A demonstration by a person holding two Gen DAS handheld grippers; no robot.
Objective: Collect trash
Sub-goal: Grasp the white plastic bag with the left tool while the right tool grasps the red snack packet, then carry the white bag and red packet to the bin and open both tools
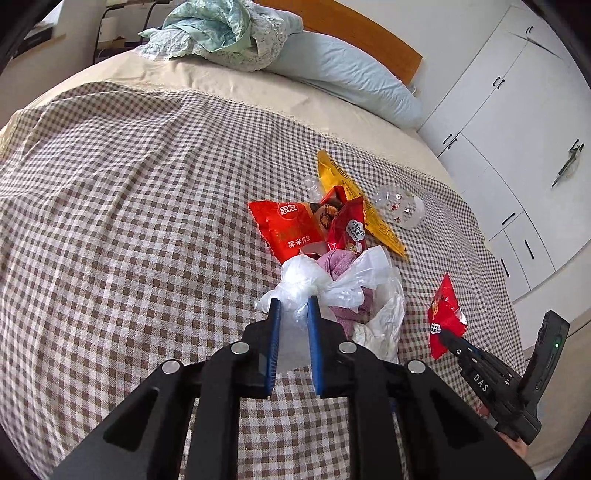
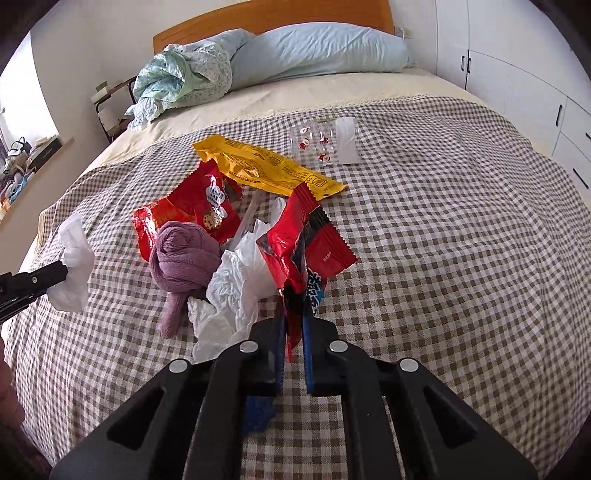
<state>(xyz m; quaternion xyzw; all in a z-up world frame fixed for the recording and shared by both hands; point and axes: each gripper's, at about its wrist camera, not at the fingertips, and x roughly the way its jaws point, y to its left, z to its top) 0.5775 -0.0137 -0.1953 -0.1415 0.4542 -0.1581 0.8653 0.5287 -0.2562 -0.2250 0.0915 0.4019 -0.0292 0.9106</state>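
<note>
Left wrist view: left gripper [image 1: 293, 301] clamped nearly closed on a bunched white thin-plastic bag [image 1: 299, 284], blue pads pinching the gathered neck. Right gripper [image 1: 448, 334] shows at this view's lower right with its camera block, tips on a small red crinkled foil snack wrapper [image 1: 445, 314] (lifted off the cloth or not, can't tell here).

Right wrist view: right gripper [image 2: 293, 317] pinched almost fully closed on that red wrapper [image 2: 306, 243], which stands up from the jaws, black and blue print showing on its underside. Left gripper [image 2: 55, 275] enters from the left edge with the white bag wad [image 2: 74, 258] in its tips. A bit of a hand [image 2: 9, 391] sits at the lower left edge.

Remaining pile, mid-bed: large flat red foil packet with white characters [image 1: 284, 229], smaller red cookie-print wrapper [image 1: 347, 229], long yellow foil wrapper [image 2: 266, 168], crumpled white plastic sheet [image 2: 236, 291], rolled mauve knit sock [image 2: 184, 258] (partly under the bag in the left view). A clear plastic container with red dots [image 2: 325, 142] lies beyond the pile, toward the headboard.

Surface: brown-and-white gingham bedspread [image 2: 461, 258] over a cream sheet [image 2: 295, 96]. Pale blue pillow [image 2: 321, 48] and rumpled mint floral bedding [image 2: 177, 77] against an orange wooden headboard [image 2: 273, 14]. White wardrobe doors with black handles [image 1: 517, 129] along the bed's right side.
</note>
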